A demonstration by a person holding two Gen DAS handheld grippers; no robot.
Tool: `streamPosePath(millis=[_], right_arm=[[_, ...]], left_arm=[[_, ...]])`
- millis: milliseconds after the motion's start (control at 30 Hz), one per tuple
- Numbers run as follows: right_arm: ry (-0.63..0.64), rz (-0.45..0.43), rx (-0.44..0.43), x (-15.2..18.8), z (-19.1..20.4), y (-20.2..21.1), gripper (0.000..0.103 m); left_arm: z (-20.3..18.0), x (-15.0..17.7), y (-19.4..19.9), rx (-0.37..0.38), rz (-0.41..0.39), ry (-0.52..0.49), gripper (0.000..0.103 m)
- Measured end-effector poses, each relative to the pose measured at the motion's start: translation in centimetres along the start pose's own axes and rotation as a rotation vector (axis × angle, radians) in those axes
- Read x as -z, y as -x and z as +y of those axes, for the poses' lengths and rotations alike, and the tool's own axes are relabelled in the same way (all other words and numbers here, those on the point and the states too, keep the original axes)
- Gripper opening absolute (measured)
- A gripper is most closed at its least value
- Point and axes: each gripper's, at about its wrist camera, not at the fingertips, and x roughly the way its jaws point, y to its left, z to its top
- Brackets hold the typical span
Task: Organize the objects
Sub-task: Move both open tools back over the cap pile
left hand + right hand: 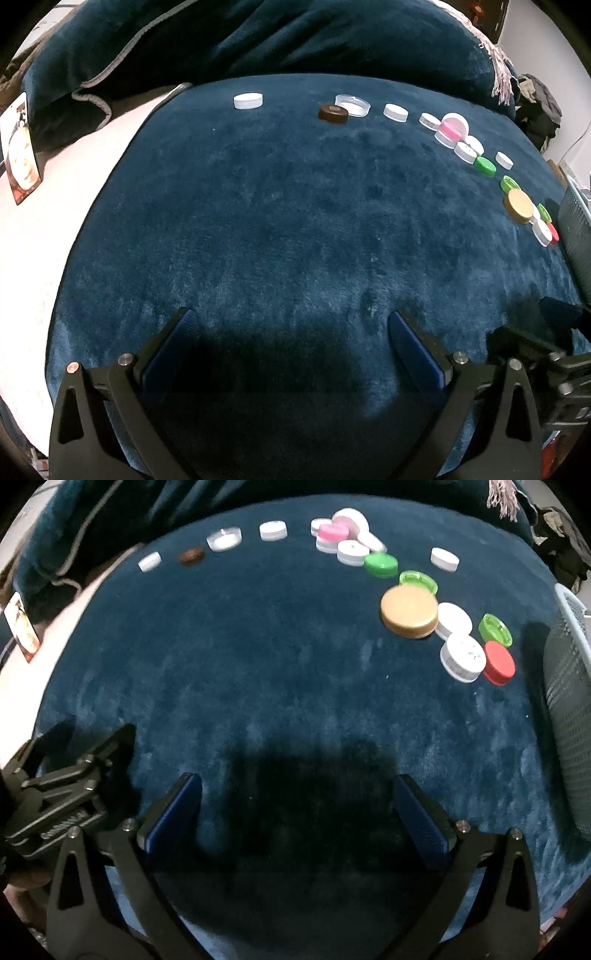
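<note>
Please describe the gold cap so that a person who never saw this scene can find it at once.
On the dark blue blanket, look at the side near the grey mesh basket, where bottle caps lie in a curved line. The gold cap lies there beside a white cap. It is the only gold one and the widest.

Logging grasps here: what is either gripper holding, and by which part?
Nothing: left gripper and right gripper are both open, fingers empty.

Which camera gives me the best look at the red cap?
The right wrist view: the red cap shows whole beside a white cap. In the left wrist view only a red sliver peeks out at the edge.
</note>
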Motion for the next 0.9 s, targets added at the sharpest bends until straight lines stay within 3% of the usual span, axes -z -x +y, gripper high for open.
streamPosePath(millis=[200, 400, 733, 900], right_arm=[[-0.058, -0.139, -0.088, -1.1, -1.0, 2.3, 0.102], [-0.051, -0.195, -0.128, -6.0, -0.1, 2.7, 0.102], [0.051, -0.251, -0.145, -14.9, 3.9, -0.5, 0.097], [0.118, -0.256, -0.098, -18.4, 6.2, -3.8, 0.096]], left_arm=[[0.0, -0.5, 0.5, 0.01, -0.005, 0.002, 0.102], [0.8, -1.9, 1.9, 0.019, -0.092, 0.069, 0.102], [3.1, -4.2, 2.2, -0.046, -0.158, 0.165, 0.102], [4.0, -4.7, 1.9, -0.056, -0.165, 0.21, 0.102]])
